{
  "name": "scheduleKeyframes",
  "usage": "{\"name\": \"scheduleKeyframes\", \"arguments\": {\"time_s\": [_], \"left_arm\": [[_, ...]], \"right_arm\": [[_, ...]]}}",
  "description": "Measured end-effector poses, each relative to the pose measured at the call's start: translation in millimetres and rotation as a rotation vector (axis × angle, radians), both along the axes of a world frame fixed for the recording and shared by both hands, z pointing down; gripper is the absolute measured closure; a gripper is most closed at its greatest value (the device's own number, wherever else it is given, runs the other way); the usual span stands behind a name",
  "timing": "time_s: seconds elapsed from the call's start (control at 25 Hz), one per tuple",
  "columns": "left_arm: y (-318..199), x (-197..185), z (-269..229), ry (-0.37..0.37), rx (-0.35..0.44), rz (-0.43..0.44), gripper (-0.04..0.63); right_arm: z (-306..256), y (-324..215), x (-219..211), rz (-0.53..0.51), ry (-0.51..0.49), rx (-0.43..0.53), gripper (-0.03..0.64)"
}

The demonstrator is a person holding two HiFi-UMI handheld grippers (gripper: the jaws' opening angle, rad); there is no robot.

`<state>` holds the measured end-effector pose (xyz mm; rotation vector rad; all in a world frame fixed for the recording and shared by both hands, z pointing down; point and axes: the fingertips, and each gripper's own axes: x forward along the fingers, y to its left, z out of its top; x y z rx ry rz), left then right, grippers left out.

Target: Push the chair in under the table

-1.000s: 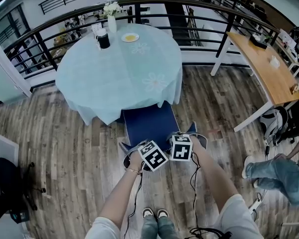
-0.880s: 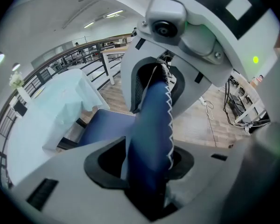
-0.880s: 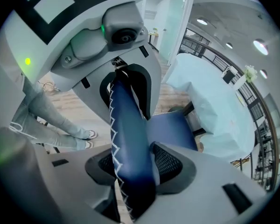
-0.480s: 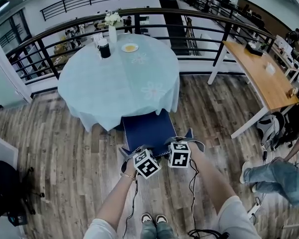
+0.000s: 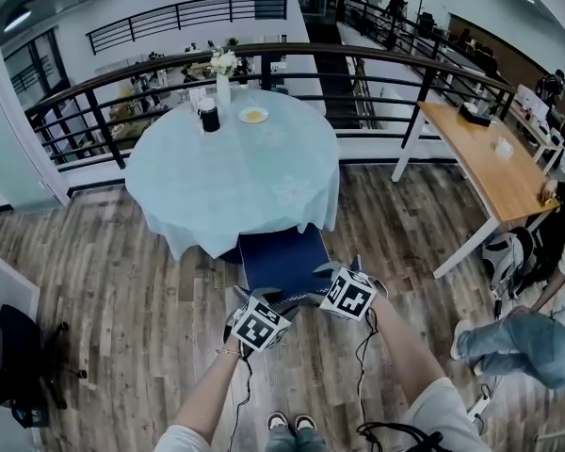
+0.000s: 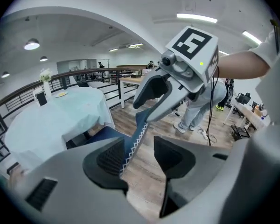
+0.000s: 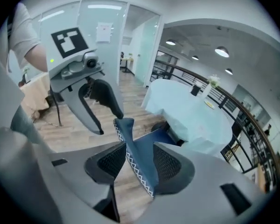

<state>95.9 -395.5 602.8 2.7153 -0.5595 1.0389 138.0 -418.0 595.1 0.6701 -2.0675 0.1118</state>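
Chair (image 5: pixel 282 257) of blue fabric, white zigzag trim, at round cloth-draped table (image 5: pixel 228 182)

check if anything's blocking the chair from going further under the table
Nothing visible does: the chair already has its seat front at the table edge, with only wood floor beside it. The space beneath the table is hidden.

Blue chair (image 5: pixel 282 257), pale-blue flowered tablecloth (image 5: pixel 231 172)

chair (image 5: pixel 282 257) is sitting at round desk's (image 5: pixel 231 172) near side, partly under it | cup (image 5: pixel 208 117), vase (image 5: pixel 223 90) and plate (image 5: pixel 253 115) are standing on its far edge, plate rightmost | railing (image 5: pixel 377 56) is running behind | long desk (image 5: pixel 485 163) is standing to the right
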Motion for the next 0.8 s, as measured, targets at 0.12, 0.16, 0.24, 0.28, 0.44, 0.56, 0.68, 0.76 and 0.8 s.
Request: {"name": "scheduleKeyframes", "arguments": {"time_s": [0.12,0.16,0.24,0.28,0.44,0.56,0.68,0.76,0.8], "left_arm": [[13.9,-7.2,-9.6,0.028,0.027,-0.035,0.419],[18.2,-10.5,-14.7,0.042,0.034,-0.062,0.442],[28.7,-20.2,-25.1,0.075,0.031,-0.136,0.506],[34.3,-25.5,-29.5,0.096,0.027,-0.177,0.546],[52.2,-53.8,-40.8,0.149,0.004,-0.363,0.591],[61.9,-74.4,-43.3,0.156,-0.041,-0.505,0.592],[70.8,-87.5,-46.5,0.17,-0.066,-0.599,0.592],[76.2,-95.3,-49.1,0.175,-0.058,-0.637,0.592],[78.7,-99.0,-50.0,0.177,-0.05,-0.649,0.592]], "right_arm": [[-9.9,4.5,-0.4,0.151,-0.096,0.033,0.428],[-13.4,6.8,0.6,0.216,-0.129,0.052,0.436],[-20.0,16.0,4.5,0.367,-0.202,0.093,0.461],[-22.1,23.6,7.3,0.448,-0.234,0.11,0.482],[-23.3,64.2,14.7,0.759,-0.332,0.102,0.583],[-22.3,88.6,10.8,0.922,-0.401,0.058,0.592],[-28.9,102.0,4.8,0.98,-0.41,0.103,0.598],[-33.3,110.7,-3.2,1.002,-0.438,0.119,0.598],[-34.7,115.2,-8.5,1.01,-0.46,0.118,0.598]]}}
